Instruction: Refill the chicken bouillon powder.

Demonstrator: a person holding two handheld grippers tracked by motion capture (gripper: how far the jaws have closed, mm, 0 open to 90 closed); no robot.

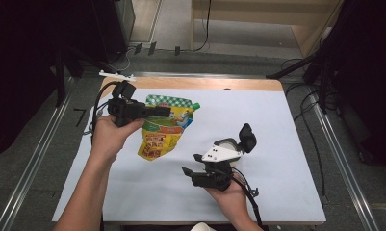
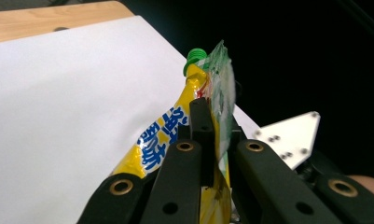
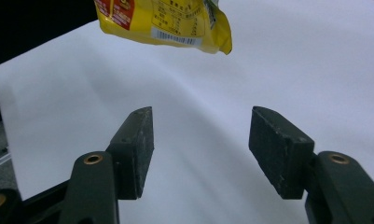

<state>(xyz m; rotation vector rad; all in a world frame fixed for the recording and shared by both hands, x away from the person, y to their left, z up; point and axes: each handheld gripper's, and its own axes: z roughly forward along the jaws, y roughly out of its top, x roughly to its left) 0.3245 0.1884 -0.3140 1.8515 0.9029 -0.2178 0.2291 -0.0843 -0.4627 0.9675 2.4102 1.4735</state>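
While the left gripper (image 2: 208,135) has its jaws pinched on the top seam of the yellow-and-green spouted foil pouch (image 1: 162,127), the pouch hangs above the white paper sheet (image 1: 277,120) near the desk's far-left corner, long axis slanting toward the near edge. Right gripper (image 3: 201,149): jaws wide apart, nothing between them; pouch's bottom corner lies ahead of them, top cut off, print unreadable

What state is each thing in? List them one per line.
Yellow pouch: pinched near its top edge and held by the left tool, the bottom end hanging free.
Green cap: on the pouch's spout.
Left tool: shut on the pouch.
Right tool: open, holding nothing, pointed toward the pouch's bottom end.
White sheet: lying flat on the table.
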